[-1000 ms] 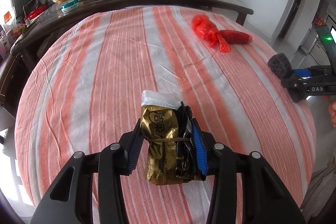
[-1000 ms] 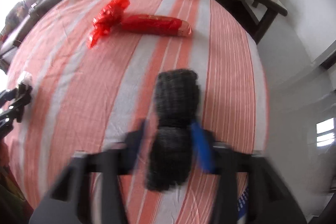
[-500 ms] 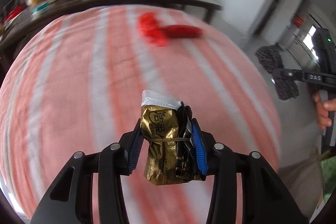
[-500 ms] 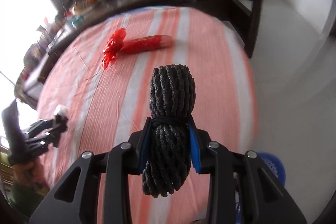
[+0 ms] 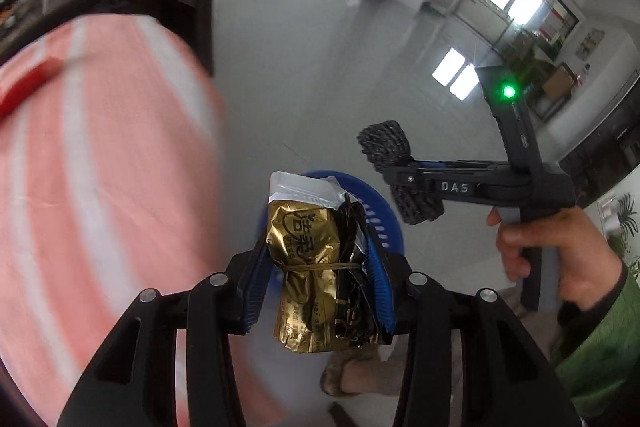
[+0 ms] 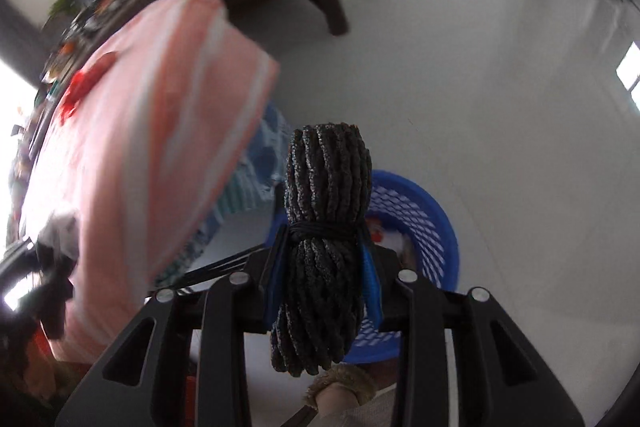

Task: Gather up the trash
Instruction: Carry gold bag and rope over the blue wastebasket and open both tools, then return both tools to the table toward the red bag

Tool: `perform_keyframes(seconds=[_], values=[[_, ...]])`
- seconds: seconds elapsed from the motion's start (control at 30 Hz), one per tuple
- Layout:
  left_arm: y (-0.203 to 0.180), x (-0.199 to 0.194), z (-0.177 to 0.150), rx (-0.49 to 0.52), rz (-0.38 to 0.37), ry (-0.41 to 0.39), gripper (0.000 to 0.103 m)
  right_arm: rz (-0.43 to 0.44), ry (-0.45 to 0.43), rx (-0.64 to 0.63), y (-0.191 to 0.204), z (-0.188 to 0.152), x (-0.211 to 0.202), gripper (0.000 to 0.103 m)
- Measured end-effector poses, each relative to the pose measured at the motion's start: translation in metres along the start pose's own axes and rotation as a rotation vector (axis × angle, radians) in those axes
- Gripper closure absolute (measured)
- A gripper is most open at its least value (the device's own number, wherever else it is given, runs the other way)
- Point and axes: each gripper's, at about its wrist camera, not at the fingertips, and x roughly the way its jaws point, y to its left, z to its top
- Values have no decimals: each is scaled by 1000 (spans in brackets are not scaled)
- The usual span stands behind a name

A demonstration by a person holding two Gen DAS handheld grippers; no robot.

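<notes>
The left gripper [image 5: 318, 291] was clamped on a crumpled gold and black foil packet tied round the middle with a thin band [image 5: 316, 271], its blue pads pressing the packet just at the height of that band. The right gripper [image 6: 326, 267] was closed in the same way on a dark grey bundle of knitted cord bound at its waist by a black tie [image 6: 322, 239], and its pads sat on the tie. Both things hung in the air, away from the table with the pink and white striped cloth [image 5: 100, 167], and above or close to the round blue plastic basket with a slotted wall [image 6: 432, 227] that stood on the pale floor. In the left view the right hand [image 5: 560, 259] of the person was seen around the handle of the other tool. The foil packet looked light and thin; I judge that it is slippery and crushes easily, so the tied waist is the safest place to hold it, because there the layers are pressed together. The cord bundle seemed soft and springy, light too, and it will give under the pads; the waist is again the firm part. On the table a red plastic wrapper [image 6: 86, 83] lay, blurred, not yet collected.
</notes>
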Motion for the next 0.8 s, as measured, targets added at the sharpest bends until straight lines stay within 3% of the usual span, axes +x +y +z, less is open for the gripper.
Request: perform_keyframes(seconds=[0.17, 0.23, 0.27, 0.3, 0.33, 0.43, 0.57, 0.63, 0.67, 0.73, 0.8], values=[[-20, 58, 8, -12, -6, 52, 57, 23, 5, 59, -32, -8, 13, 69], [-24, 80, 12, -18, -6, 61, 51, 40, 8, 72, -41, -8, 19, 68], [-25, 88, 14, -19, -6, 62, 42, 46, 9, 78, -44, -9, 21, 66], [-26, 98, 16, -21, 4, 60, 33, 51, 8, 89, -49, -9, 23, 58], [-24, 101, 16, -23, 7, 57, 30, 59, 5, 107, -54, -10, 24, 49], [-22, 107, 21, -36, 13, 54, 25, 86, 5, 152, -64, -8, 27, 42], [-24, 85, 22, -25, 34, -5, 14, 94, -9, 161, -70, -8, 25, 38], [-29, 58, 21, 9, 52, -62, 10, 74, -30, 155, -67, -8, 21, 25], [-29, 45, 17, 25, 61, -81, 7, 66, -45, 144, -66, -8, 17, 25], [-26, 11, 9, 65, 90, -127, 5, 38, -94, 105, -55, -6, 10, 11], [-13, -20, -5, 83, 108, -161, 5, 12, -169, 56, -40, -5, -3, 9]])
